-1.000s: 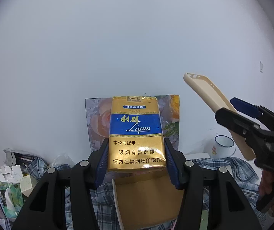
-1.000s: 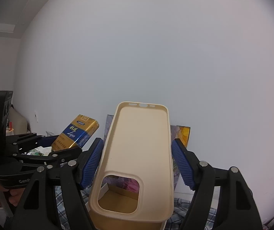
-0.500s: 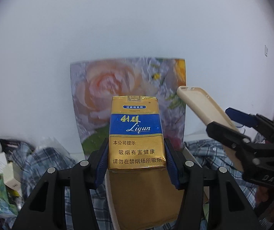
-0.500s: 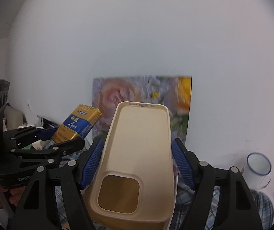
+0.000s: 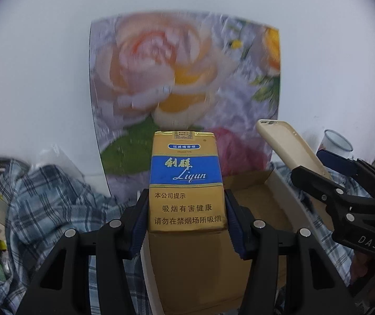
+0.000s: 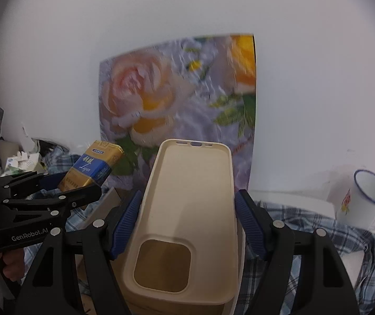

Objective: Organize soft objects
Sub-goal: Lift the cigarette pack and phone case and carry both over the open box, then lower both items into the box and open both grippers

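Left tongs point(image 5: 186, 216) clamp the cigarette pack point(image 5: 186, 178); right tongs point(image 6: 187, 218) clamp the phone case point(image 6: 187, 210) (both tilted upward).

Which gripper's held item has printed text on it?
The left gripper: it clamps the gold-and-blue cigarette pack, printed "Liqun" with Chinese lines. The right gripper holds a plain beige phone case with no lettering visible.
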A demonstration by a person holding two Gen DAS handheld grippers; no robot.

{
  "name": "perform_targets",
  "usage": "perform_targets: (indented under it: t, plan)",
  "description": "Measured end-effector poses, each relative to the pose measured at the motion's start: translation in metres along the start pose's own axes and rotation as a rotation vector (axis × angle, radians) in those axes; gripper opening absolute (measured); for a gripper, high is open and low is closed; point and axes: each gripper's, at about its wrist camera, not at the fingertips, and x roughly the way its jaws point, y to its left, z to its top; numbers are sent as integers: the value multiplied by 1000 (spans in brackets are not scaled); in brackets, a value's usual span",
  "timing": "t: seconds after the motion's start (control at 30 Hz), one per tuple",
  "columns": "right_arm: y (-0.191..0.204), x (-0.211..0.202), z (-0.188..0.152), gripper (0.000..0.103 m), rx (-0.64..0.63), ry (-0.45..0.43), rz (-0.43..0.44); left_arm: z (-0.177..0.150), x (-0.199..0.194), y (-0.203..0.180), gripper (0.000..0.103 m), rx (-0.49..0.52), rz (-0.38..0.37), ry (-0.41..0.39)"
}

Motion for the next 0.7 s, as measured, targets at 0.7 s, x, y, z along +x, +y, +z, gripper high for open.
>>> perform_targets:
  t: [0.7]
  plan:
    - [-8, 65, -45, 72, 14, 232, -60, -37, 62, 11, 55, -26, 42, 188]
